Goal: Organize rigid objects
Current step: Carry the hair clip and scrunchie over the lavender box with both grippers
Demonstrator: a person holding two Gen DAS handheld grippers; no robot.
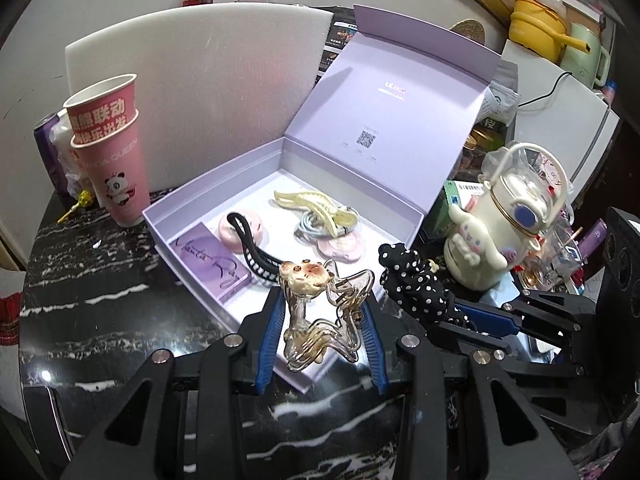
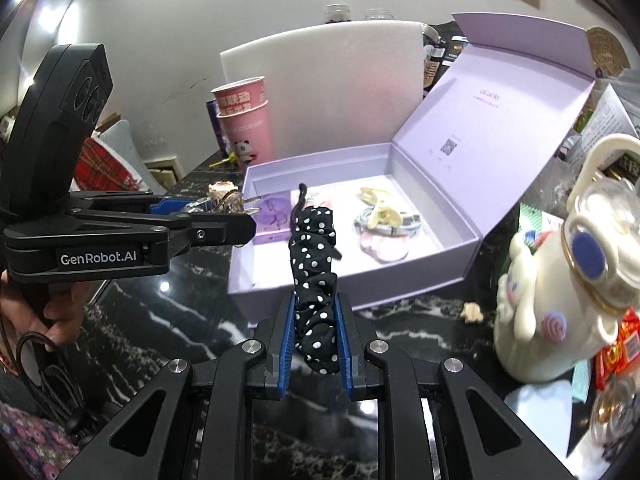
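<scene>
My left gripper (image 1: 322, 300) is shut on a clear amber hair claw with a bear charm (image 1: 320, 308), held above the near corner of the open lilac box (image 1: 224, 184). My right gripper (image 2: 314, 304) is shut on a black polka-dot scrunchie (image 2: 314, 264), just in front of the box (image 2: 460, 232). The box holds a yellow hair claw (image 1: 316, 204), a black hair claw (image 1: 248, 248), a purple palette (image 1: 212, 260), a pink round compact (image 1: 236, 228) and a coiled blue cable (image 1: 320, 228). The right gripper and scrunchie (image 1: 416, 280) show at the left view's right side.
Stacked pink paper cups (image 1: 112, 148) and a white foam board (image 1: 200, 92) stand behind the box on the black marble table (image 1: 100, 312). A cream character bottle (image 1: 504, 220) and packets crowd the right. A hand (image 2: 24, 312) holds the left gripper's handle.
</scene>
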